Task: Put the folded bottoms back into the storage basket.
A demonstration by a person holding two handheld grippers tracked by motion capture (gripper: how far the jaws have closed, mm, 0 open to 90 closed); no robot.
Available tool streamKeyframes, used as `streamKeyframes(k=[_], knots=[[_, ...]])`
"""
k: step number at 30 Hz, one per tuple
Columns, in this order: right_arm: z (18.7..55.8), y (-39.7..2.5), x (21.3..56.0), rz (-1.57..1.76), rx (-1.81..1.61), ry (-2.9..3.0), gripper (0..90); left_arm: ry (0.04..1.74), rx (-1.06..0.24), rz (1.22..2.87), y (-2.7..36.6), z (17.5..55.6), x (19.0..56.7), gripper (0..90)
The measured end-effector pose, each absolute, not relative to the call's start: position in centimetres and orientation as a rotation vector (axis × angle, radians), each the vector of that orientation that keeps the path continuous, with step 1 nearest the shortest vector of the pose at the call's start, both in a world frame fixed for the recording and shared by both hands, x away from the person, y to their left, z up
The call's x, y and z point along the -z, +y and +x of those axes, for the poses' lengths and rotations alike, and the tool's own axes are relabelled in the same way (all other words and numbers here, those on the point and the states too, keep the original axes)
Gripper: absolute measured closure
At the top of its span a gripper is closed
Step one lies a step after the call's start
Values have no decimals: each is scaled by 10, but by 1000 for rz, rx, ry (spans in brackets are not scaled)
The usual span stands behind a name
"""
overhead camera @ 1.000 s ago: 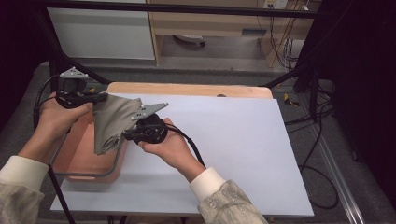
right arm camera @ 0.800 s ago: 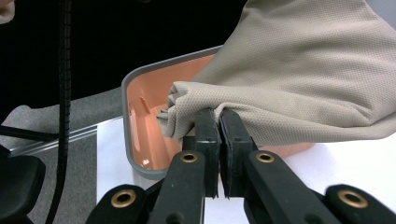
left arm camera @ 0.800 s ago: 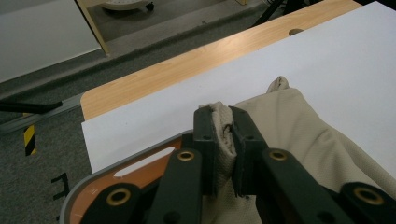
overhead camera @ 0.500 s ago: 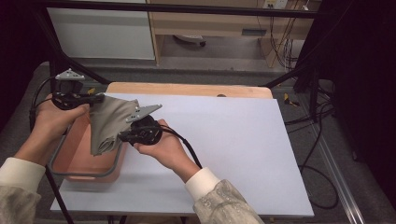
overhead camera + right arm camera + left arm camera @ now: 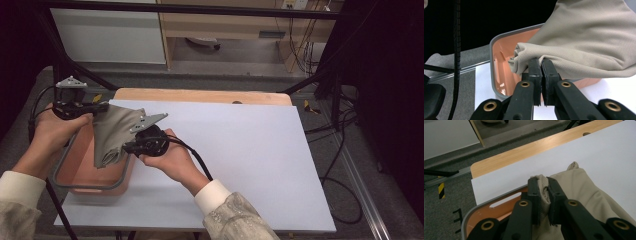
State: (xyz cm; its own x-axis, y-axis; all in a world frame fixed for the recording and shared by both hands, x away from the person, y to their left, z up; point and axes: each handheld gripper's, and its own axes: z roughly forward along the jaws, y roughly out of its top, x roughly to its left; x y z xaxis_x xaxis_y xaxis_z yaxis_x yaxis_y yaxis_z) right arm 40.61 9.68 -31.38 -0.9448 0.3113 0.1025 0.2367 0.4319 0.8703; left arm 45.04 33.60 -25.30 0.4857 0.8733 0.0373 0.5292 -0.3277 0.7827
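White board covers most of the table [image 5: 240, 150], and a strip of light wood [image 5: 200, 95] shows along its far edge. Grey floor lies past the table, with black cables [image 5: 345, 165] trailing over it on the right side. A pale cabinet [image 5: 110, 35] stands at the back.

An orange tub [image 5: 82, 172] with a grey rim sits at the left end of the table, near the person. A beige cloth [image 5: 117, 132] hangs over the tub, and both tools are holding it up. Its lower end dips into the tub.

The left gripper [image 5: 97, 107] is at the far left corner of the tub. In the left gripper view its two black jaws are squeezed onto a bunched corner of the cloth [image 5: 544, 188], with the fabric stuffed between them. The rest of the cloth slopes away to the right, over the white board.

The right gripper [image 5: 127, 147] is at the tub's right side, close to the other tool. In the right gripper view its jaws are pressed nearly together, with a thin fold of the cloth [image 5: 529, 60] pinched at their tips. The cloth spreads out wide above them, and the inside of the tub [image 5: 499, 60] shows behind it.

The person's hands wrap around both tools, and cream sleeves [image 5: 220, 200] cover the wrists.
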Motion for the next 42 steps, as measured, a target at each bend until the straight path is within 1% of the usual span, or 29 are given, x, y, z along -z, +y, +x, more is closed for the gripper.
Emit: streamKeyframes(k=[42], knots=[[403, 118, 324, 469, -1546, 2634, 875, 1187, -595, 2010, 351, 447, 266, 827]])
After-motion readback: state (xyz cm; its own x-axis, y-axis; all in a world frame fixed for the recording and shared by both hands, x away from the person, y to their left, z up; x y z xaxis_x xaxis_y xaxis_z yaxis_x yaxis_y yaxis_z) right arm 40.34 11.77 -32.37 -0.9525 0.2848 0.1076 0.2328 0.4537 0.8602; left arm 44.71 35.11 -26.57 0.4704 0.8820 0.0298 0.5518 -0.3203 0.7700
